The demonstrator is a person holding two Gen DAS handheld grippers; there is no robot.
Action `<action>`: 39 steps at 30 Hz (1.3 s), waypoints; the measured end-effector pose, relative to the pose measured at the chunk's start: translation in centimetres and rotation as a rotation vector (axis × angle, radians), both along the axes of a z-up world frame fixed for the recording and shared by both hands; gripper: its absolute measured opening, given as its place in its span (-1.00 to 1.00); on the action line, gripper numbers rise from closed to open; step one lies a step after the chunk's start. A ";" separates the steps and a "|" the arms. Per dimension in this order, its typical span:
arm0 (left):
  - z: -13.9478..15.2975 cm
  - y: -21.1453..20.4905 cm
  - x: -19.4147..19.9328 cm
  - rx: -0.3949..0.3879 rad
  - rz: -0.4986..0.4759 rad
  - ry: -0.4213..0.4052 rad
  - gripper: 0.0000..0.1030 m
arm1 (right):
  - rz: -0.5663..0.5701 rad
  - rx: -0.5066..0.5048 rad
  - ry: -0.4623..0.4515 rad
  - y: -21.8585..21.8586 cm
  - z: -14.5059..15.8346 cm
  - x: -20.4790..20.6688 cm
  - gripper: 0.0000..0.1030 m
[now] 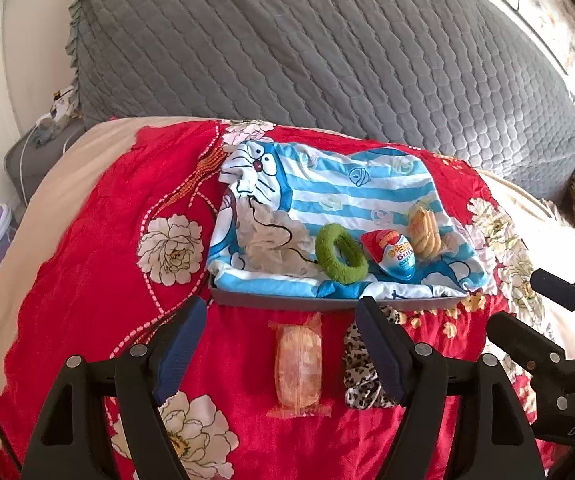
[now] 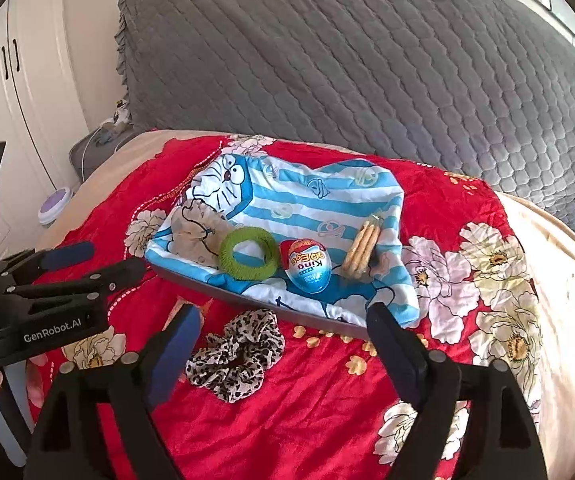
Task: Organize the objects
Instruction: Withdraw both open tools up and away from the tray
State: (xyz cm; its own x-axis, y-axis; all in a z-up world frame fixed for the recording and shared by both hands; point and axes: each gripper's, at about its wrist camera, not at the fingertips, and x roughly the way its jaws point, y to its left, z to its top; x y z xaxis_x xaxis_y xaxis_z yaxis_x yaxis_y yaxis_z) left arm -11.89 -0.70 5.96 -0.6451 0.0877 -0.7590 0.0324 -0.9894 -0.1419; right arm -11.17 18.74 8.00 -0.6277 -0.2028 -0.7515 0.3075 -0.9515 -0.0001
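- We see our left claw (image 1: 283, 344) standing open low in its frame, nothing between the pads; a wrapped snack cake (image 1: 298, 368) lies between its fingers on the bed, long axis running up the frame.
- Our right claw (image 2: 283, 344) is also open and empty, its fingers astride a leopard-print scrunchie (image 2: 236, 354) lying flat at lower centre.
- Beyond, a grey tray (image 2: 247, 300) lined with a blue-striped cartoon cloth (image 2: 311, 200) holds a green ring (image 2: 248, 253), a blue-and-red chocolate egg (image 2: 309, 266) with its pointed end toward the frame's bottom, and a biscuit pack (image 2: 361, 250) lying lengthwise up the frame.
- Everything rests on a red floral bedspread (image 2: 327, 400); a grey quilted headboard (image 2: 367, 60) fills the top, white wardrobe doors (image 2: 7, 80) upper left.
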 end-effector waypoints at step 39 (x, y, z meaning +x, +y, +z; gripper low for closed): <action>0.9 -0.2 5.2 -0.038 -0.056 0.013 0.56 | -0.014 0.003 -0.014 -0.3 0.7 4.3 0.90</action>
State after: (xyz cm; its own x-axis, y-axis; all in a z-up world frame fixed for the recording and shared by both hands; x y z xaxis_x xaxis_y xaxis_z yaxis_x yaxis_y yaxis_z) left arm -6.67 -0.94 6.88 -0.6500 0.0953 -0.7540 -0.0250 -0.9943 -0.1040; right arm -6.82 18.41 8.71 -0.6201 -0.1915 -0.7608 0.2939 -0.9558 0.0010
